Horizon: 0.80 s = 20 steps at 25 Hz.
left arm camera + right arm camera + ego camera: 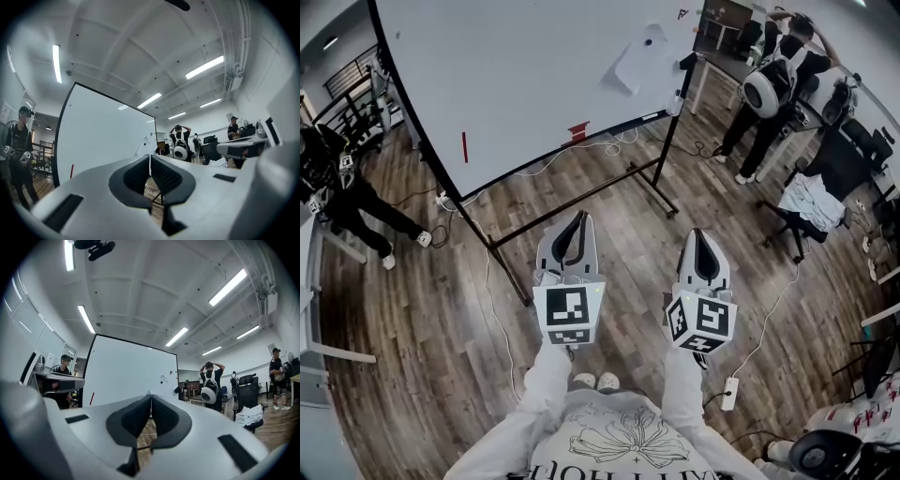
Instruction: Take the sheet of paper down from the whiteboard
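Well ahead of the left claw (pixel 578 217) and right claw (pixel 698 234), both pressed together on nothing, the sheet of paper (pixel 639 58) hangs on the whiteboard (pixel 516 75), nearer the right one.

No whole word can be read; the shirt (pixel 623 441) bears dark lettering, upside down and cut off by the picture's edge; the left gripper (pixel 580 216) and right gripper (pixel 697 233) each carry black-and-white square markers; a small red mark (pixel 682 14), unreadable, stands on the whiteboard (pixel 516 75)
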### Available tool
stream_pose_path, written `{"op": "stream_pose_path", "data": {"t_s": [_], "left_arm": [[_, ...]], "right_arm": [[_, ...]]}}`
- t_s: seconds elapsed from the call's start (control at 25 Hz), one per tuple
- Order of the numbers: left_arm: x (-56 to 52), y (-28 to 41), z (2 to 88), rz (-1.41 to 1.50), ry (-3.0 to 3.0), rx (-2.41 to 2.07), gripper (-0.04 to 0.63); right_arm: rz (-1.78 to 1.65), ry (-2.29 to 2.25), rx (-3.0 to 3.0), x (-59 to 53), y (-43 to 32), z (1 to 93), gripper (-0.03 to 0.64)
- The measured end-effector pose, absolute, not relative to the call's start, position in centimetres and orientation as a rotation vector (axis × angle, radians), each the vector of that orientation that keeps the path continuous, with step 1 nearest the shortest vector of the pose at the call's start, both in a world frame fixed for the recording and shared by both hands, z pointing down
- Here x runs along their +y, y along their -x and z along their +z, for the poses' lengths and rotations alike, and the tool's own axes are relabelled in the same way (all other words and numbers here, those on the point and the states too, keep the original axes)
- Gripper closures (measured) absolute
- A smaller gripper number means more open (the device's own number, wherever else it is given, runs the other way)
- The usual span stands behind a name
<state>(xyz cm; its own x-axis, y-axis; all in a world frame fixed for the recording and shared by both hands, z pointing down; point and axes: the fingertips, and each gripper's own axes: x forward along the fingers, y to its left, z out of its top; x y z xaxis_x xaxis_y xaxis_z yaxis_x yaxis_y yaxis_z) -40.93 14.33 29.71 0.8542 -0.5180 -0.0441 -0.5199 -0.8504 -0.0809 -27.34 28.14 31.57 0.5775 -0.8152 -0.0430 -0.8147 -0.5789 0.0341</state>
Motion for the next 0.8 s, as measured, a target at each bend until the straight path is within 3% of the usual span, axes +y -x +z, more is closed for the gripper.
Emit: {"op": "stream_pose_path", "data": {"t_s": [0.8], "left_arm": [[11.8,33.3,31.8,0.043,2.973,0.884,0.581]], "right_arm": [[-0.064,-2.727,-1.506,24.9,19.4,33.8,0.614]]}}
